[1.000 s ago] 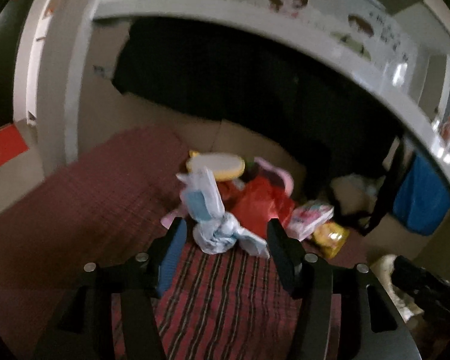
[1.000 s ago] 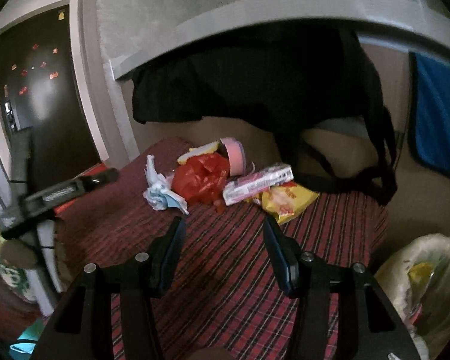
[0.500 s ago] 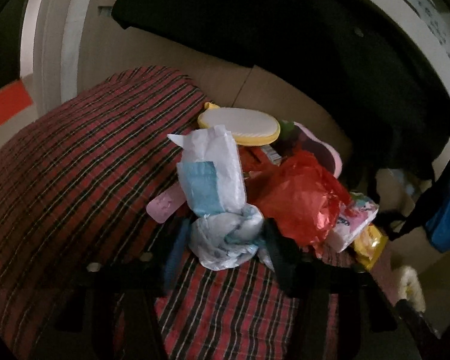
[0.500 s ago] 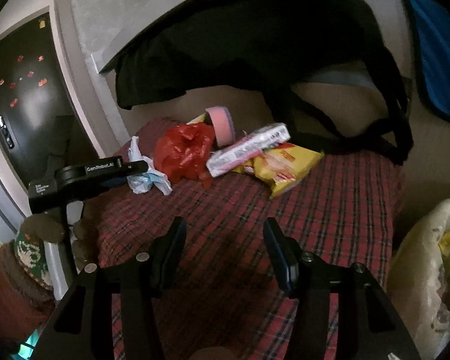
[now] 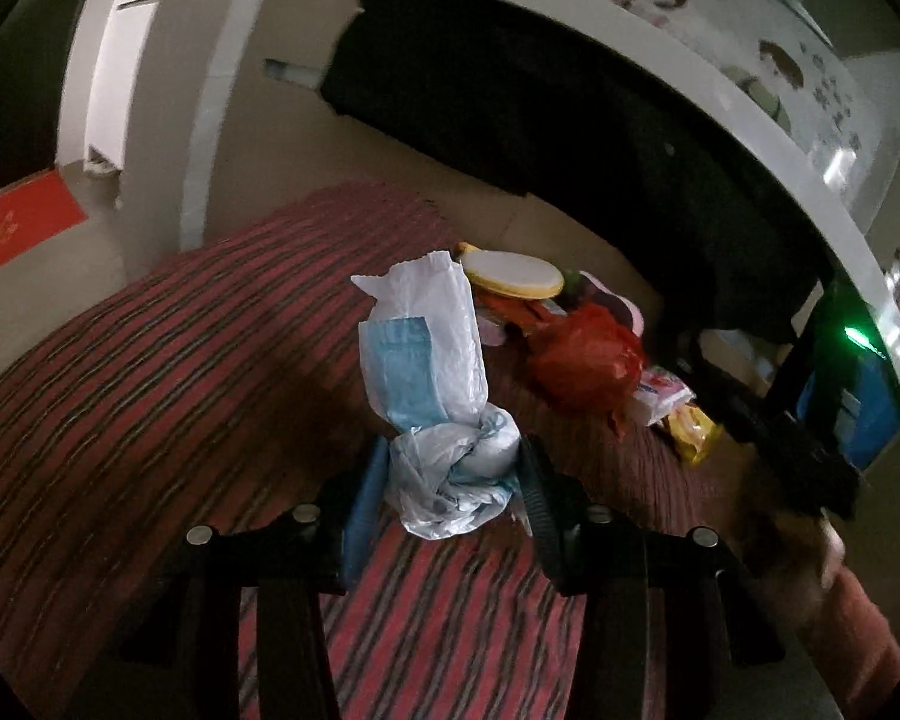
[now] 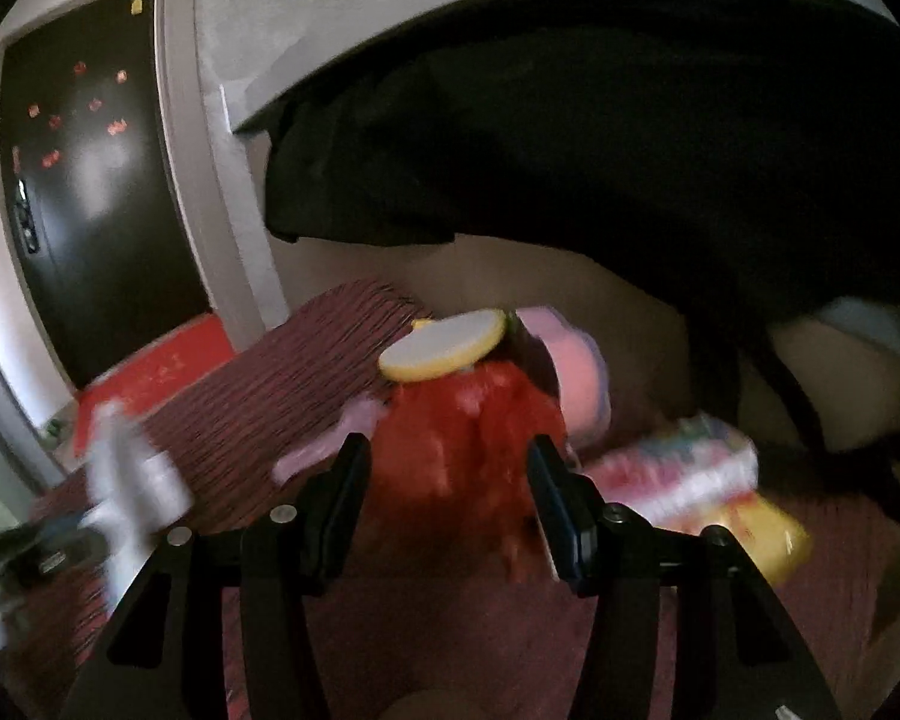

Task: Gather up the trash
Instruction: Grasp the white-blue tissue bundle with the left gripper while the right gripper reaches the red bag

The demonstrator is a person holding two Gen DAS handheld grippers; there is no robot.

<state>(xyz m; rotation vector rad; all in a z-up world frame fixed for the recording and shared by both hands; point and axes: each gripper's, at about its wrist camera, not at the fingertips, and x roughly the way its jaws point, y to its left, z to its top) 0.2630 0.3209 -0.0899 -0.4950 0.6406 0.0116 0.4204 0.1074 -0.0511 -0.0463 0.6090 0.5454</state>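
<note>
Your left tool (image 5: 450,468) has closed on the knotted white plastic bag (image 5: 444,414), which half a second ago still sat among the pile; in the left wrist view it now stands apart from the red bag (image 5: 585,357), so the first piece of trash looks secured and lifted. Behind it lie the yellow-rimmed lid (image 5: 513,273) and yellow snack packet (image 5: 693,429) on the red plaid surface (image 5: 150,372), below a dark cloth hanging from a white ledge. In the right wrist view, blurred by motion, your right tool (image 6: 447,480) has swung in from open cloth; its fingers now stand spread on either side of the red bag (image 6: 468,420), not yet squeezing. A dark door shows at left.
</note>
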